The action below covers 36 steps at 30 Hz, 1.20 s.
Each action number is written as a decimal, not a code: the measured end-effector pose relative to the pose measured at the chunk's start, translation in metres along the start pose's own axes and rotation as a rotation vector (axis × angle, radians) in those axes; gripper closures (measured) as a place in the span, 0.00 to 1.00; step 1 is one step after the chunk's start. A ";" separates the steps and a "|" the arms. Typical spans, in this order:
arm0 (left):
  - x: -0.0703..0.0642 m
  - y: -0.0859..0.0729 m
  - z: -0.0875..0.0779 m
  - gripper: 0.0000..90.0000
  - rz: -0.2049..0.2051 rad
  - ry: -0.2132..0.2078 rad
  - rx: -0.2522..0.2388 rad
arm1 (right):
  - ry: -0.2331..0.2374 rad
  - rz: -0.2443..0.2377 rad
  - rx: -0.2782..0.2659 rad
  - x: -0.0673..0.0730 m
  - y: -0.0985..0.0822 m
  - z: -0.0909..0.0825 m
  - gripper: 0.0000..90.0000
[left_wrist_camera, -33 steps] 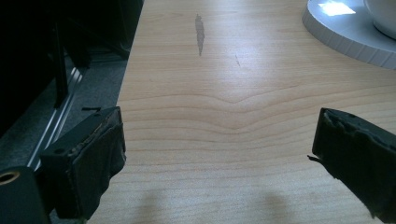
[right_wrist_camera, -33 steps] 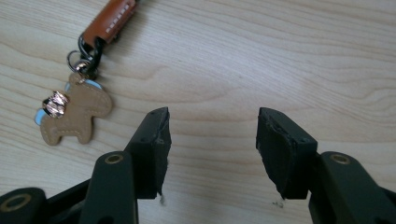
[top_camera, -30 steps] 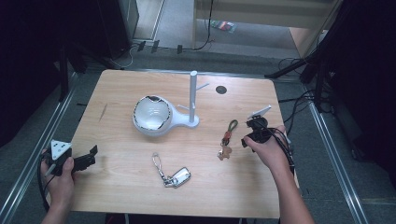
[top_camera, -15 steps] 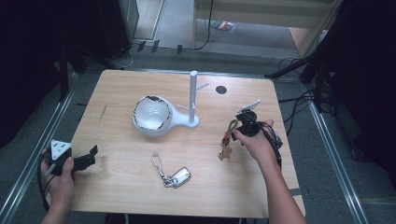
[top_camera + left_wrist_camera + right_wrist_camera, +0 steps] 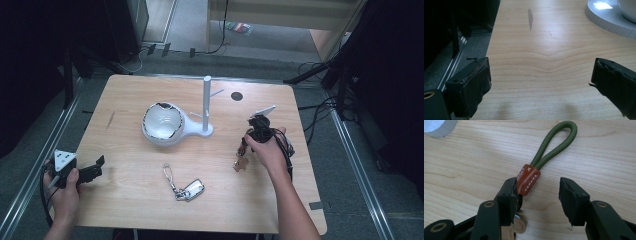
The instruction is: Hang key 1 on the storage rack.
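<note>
Where the right gripper [image 5: 536, 197] stands over the table, its jaws are partly spread and have just been closing, with the brown leather tab [image 5: 528, 179] of a green cord loop [image 5: 554, 143] lying between them; the left-hand pad [image 5: 510, 195] looks to touch the tab's edge, the other pad stands clear of it, so nothing is clamped. A brass-coloured ring or coin [image 5: 520, 225] shows beneath the same jaw, partly hidden. In the high view this gripper [image 5: 256, 131] sits at the right half of the table [image 5: 125, 210], the person's right hand [image 5: 270, 150] wrapped round it, and the cord with its keys [image 5: 241, 159] lies just beside the hand, toward the table's middle.

Left gripper [image 5: 541, 82]: jaws wide apart, bare wood between them, nothing held. In the high view it [image 5: 95, 167] rests at the table's left edge in the left hand [image 5: 62, 185], well apart from the cord.

Other items on the table:
- white bowl-shaped stand [image 5: 162, 122] with an upright post [image 5: 206, 102], near the centre; its ribbed base rim [image 5: 609, 17] shows in the left gripper view.
- car key with a metal clip [image 5: 184, 187], toward the near edge, between the two hands.
- dark round hole [image 5: 236, 96] in the tabletop, at the far side.
</note>
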<state>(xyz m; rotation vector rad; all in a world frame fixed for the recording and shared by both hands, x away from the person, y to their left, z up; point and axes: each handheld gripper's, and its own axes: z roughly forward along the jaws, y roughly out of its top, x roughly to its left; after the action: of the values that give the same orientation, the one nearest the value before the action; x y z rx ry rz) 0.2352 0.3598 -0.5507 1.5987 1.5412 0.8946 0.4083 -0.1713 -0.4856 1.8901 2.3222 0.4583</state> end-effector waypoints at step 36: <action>0.000 0.000 0.000 0.03 0.005 -0.002 0.007 | 0.000 0.029 -0.016 0.022 -0.001 0.022 0.88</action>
<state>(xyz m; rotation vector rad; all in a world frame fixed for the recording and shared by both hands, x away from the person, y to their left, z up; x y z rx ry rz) 0.2354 0.3599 -0.5505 1.6086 1.5406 0.8911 0.4092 -0.1467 -0.5047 1.9185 2.2869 0.4779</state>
